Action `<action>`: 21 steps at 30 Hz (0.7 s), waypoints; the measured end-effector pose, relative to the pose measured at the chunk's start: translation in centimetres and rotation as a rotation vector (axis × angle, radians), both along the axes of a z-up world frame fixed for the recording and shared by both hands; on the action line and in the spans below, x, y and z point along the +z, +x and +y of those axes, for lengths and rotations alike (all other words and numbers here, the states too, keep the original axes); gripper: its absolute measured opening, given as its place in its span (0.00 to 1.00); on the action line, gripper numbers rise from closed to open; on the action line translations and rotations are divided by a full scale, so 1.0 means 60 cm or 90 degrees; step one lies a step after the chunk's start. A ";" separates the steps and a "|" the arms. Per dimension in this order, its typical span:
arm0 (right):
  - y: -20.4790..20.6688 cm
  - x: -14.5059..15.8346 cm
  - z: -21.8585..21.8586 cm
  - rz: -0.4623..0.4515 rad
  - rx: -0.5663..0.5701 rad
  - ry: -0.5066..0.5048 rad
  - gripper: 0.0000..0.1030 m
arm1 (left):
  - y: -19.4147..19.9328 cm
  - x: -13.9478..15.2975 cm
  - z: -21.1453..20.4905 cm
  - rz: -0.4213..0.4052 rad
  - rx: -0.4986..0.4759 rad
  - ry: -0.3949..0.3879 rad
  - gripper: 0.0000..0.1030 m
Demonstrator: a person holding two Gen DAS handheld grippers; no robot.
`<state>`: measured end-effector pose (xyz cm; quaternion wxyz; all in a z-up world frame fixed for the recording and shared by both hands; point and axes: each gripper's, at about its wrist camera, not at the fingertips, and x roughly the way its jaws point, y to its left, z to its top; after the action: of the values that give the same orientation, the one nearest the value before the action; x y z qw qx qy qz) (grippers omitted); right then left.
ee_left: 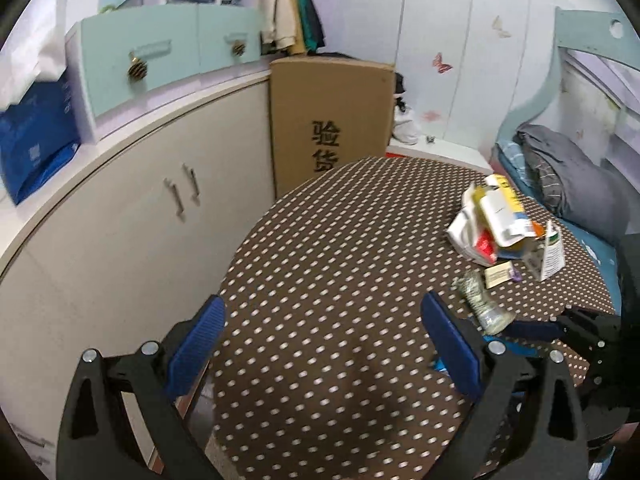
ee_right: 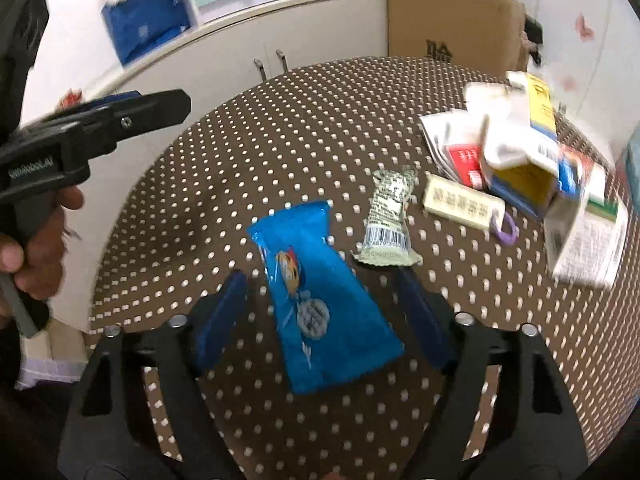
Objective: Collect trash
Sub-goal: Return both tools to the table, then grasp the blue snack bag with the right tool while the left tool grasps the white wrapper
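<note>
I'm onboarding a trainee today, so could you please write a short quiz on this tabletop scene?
1. True or false: the right hand-held gripper is clamped on the blue wrapper.
2. What lies just right of that wrapper: A green-grey wrapper, B spoon, C cup?
3. What covers the table?

Key: 1 false, the pads stand apart on either side of it; 2 A; 3 a brown polka-dot cloth.
</note>
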<state>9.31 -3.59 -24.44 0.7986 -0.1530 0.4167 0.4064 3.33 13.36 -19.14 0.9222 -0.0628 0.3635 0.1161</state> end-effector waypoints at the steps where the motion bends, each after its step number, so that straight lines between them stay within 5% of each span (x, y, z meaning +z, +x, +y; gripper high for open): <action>1: 0.000 0.000 0.006 -0.008 0.006 -0.001 0.47 | -0.002 -0.005 0.005 0.006 0.004 -0.003 0.93; 3: -0.005 0.001 0.016 -0.016 0.017 -0.010 0.30 | -0.004 -0.011 0.008 0.011 0.006 -0.004 0.93; 5: -0.008 0.002 0.018 -0.007 0.018 -0.013 0.25 | -0.002 -0.016 0.007 0.017 0.002 -0.008 0.93; 21: 0.000 0.024 -0.175 0.029 -0.190 0.070 0.19 | 0.109 -0.051 -0.131 0.063 -0.162 -0.019 0.93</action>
<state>9.30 -14.11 -23.03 0.8477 -0.0362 0.4298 0.3087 9.85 5.50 -22.19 0.9093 -0.0238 0.4153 -0.0043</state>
